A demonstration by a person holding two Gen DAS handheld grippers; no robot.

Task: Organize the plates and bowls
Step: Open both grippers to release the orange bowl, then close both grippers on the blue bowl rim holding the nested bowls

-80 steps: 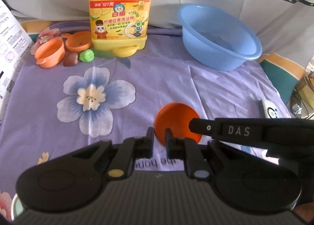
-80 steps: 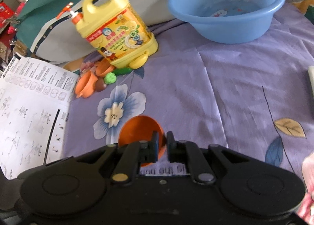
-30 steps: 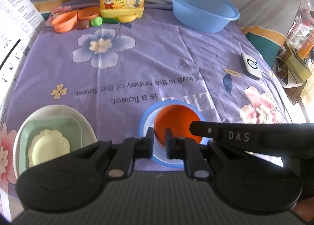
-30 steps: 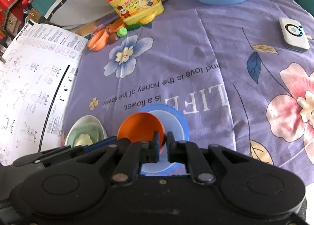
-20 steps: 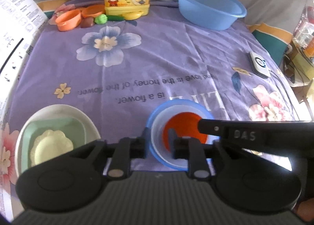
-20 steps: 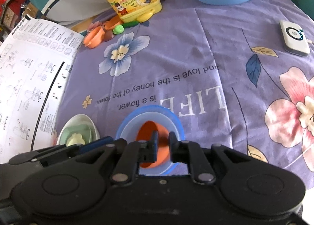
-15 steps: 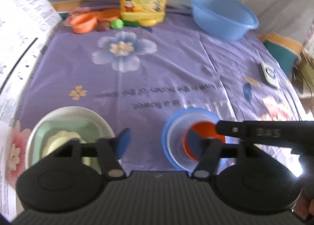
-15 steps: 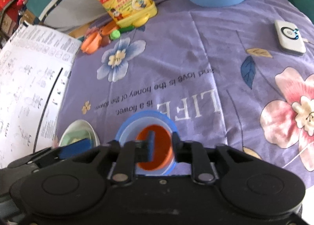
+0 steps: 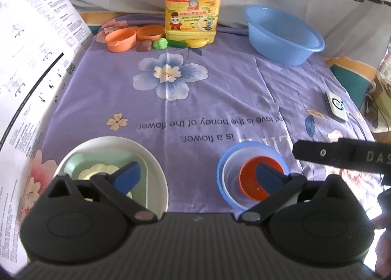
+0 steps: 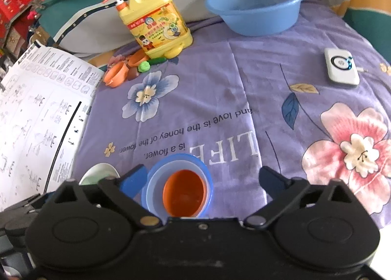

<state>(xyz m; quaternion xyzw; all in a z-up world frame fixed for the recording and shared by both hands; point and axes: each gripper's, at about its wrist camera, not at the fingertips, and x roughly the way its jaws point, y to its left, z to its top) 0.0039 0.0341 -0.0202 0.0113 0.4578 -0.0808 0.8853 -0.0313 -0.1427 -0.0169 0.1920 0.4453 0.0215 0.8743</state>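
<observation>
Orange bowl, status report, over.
Left gripper open, right gripper open, both holding nothing. Orange bowl nested inside blue bowl. Nothing in the way.

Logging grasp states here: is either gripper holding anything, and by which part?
Nothing is held. Left gripper and right gripper are open; the orange bowl sits free.

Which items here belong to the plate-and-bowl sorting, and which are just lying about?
Job: orange bowl nested in blue bowl; white plate holding green dish.
Lying about: detergent jug, blue basin, white device, instruction sheet.
</observation>
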